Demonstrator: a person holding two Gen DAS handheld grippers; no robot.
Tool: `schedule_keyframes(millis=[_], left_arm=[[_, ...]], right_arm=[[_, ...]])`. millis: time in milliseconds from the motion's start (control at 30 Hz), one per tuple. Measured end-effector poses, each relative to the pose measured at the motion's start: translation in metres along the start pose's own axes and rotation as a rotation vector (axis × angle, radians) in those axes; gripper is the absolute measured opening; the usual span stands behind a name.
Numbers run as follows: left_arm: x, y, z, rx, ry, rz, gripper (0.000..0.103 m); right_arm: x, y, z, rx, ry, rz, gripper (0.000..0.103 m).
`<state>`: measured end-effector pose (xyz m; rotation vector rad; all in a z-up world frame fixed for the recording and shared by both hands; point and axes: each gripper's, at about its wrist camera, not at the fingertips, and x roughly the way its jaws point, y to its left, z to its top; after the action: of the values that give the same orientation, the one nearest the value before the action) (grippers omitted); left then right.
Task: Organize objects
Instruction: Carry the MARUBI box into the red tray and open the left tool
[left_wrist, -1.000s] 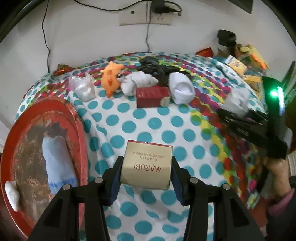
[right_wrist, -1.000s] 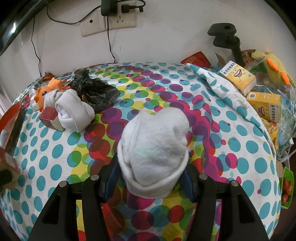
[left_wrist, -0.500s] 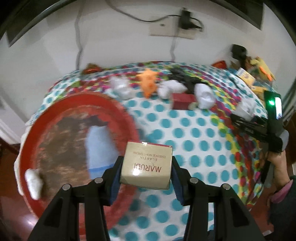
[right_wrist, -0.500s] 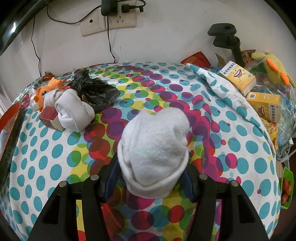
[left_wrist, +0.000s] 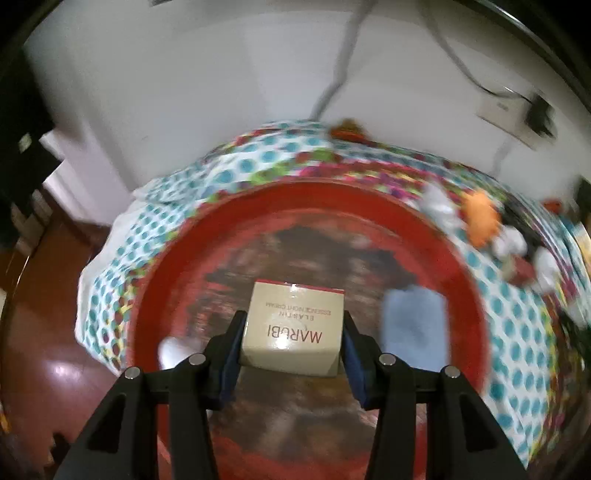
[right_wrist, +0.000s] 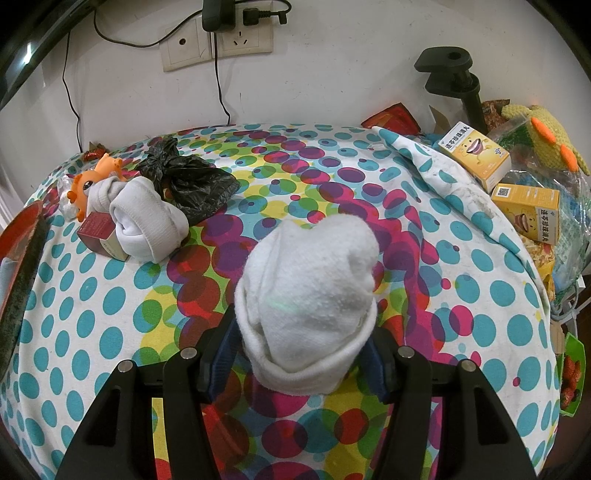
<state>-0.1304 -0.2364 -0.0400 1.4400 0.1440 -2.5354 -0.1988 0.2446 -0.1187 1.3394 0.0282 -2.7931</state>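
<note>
Left gripper (left_wrist: 291, 341), jaws clamped on box (left_wrist: 293, 328), had swung from cloth to over red tray (left_wrist: 472, 295). Right gripper (right_wrist: 301, 356) stayed put, gripping sock (right_wrist: 308, 295).

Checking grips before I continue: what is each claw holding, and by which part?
Left claw: cream box, clamped by its two side faces. Right claw: rolled white sock, pinched at its cuffed near end.

white wall (right_wrist: 332, 74), wall sockets (right_wrist: 218, 46), reddish floor (left_wrist: 55, 369)
</note>
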Motion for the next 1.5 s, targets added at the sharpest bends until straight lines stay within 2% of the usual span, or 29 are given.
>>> schedule_keyframes(millis=[200, 400, 800, 900, 1067, 1300, 1500], left_arm=[[0.029, 0.031, 0.010, -0.066, 0.051, 0.041, 0.049], [0.045, 0.046, 0.016, -0.071, 0.048, 0.102, 0.049], [0.064, 0.064, 0.010, -0.103, 0.104, 0.123, 0.050], [0.066, 0.066, 0.007, -0.104, 0.125, 0.117, 0.058], [0.056, 0.064, 0.006, -0.076, 0.066, 0.129, 0.064], [0.021, 0.056, -0.003, -0.052, 0.014, 0.125, 0.065], [-0.017, 0.032, -0.048, -0.013, -0.018, 0.115, 0.065]], right_arm=[[0.000, 0.000, 0.000, -0.001, 0.000, 0.001, 0.057], [0.000, 0.000, 0.000, -0.002, 0.000, 0.000, 0.057], [0.000, -0.001, 0.000, -0.002, 0.000, -0.001, 0.057], [0.000, -0.001, 0.000, -0.003, 0.000, 0.000, 0.057], [0.000, -0.001, 0.000, -0.003, 0.000, -0.001, 0.057], [-0.001, -0.002, 0.000, -0.003, 0.001, 0.000, 0.057], [-0.001, -0.002, 0.000, -0.004, 0.001, -0.001, 0.057]])
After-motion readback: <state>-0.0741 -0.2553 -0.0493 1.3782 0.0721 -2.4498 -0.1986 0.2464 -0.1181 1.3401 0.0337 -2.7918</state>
